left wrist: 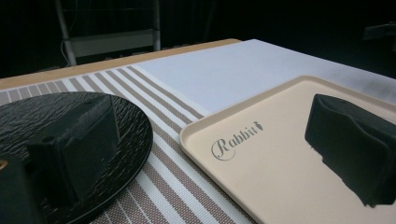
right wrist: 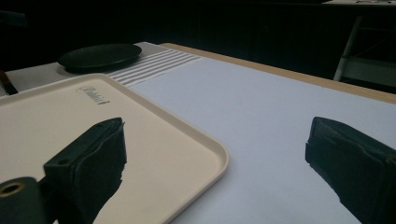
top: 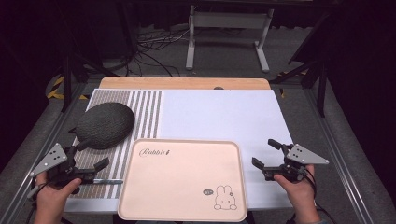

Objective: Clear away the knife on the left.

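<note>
Nothing has been picked up or moved yet, as far as the pictures show; this looks like the very start of the work. The beige tray (top: 183,179), marked with a rabbit drawing and the word "Rabbit", lies flat and bare at the near edge of the counter (top: 184,83), partly on the white mat (top: 219,114) and partly on the striped placemat (top: 140,112). The black textured plate (top: 105,125) sits on the placemat just beyond the tray's left far corner, close to it but not on it.

The left gripper (top: 88,158) hovers left of the tray, near the plate, jaws apart and holding nothing. The right gripper (top: 266,153) hovers right of the tray over the white mat, jaws likewise apart and empty.

Judging by this, the likely job of getting the plate onto the tray is all still ahead: approach, grasp, lift and set down.
</note>
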A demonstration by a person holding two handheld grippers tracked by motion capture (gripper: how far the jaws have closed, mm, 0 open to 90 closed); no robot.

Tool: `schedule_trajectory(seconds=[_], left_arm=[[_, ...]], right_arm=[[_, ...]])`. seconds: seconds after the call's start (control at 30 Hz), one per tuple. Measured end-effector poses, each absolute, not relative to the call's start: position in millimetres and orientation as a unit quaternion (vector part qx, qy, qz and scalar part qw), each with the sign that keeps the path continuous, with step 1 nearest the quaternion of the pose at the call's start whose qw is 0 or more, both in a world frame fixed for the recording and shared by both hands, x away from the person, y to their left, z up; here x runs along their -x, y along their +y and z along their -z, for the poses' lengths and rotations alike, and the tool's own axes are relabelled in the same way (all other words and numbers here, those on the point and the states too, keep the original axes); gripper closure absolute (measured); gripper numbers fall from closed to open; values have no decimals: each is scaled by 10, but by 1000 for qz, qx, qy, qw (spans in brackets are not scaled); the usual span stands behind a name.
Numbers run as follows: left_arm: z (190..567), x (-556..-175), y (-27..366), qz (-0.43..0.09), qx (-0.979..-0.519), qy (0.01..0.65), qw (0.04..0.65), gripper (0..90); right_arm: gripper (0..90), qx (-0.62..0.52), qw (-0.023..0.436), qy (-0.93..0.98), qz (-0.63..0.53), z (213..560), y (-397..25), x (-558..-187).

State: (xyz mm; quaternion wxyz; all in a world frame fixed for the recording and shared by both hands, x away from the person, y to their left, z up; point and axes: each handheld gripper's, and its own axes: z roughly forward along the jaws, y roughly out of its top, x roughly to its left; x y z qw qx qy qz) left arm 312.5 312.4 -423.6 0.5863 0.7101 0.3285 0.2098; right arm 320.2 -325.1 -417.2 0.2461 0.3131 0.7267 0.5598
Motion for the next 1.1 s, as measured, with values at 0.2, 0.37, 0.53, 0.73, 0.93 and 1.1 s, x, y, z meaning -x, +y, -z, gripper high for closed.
schedule_trajectory(seconds=[0.2, 0.37, 0.53, 0.73, 0.93, 1.1], left_arm=[[4226, -3142, 3131, -218, -718, 329, 574, 26], [4235, -3153, 3154, -197, -717, 334, 579, 19], [4208, -3159, 3164, -197, -705, 338, 592, 17], [4126, -3124, 3172, -221, -719, 308, 582, 5], [4039, -3098, 3143, -202, -739, 284, 577, 92], [3959, -3092, 3135, -197, -763, 288, 544, 58]], right_arm=[[62, -309, 243, 727, -563, 4168, -3258, -3173], [65, -309, 236, 726, -567, 4180, -3268, -3183], [61, -309, 240, 728, -563, 4185, -3251, -3183], [56, -312, 241, 724, -566, 4191, -3256, -3185], [56, -309, 239, 726, -566, 4196, -3249, -3190], [53, -313, 237, 725, -566, 4206, -3246, -3194]])
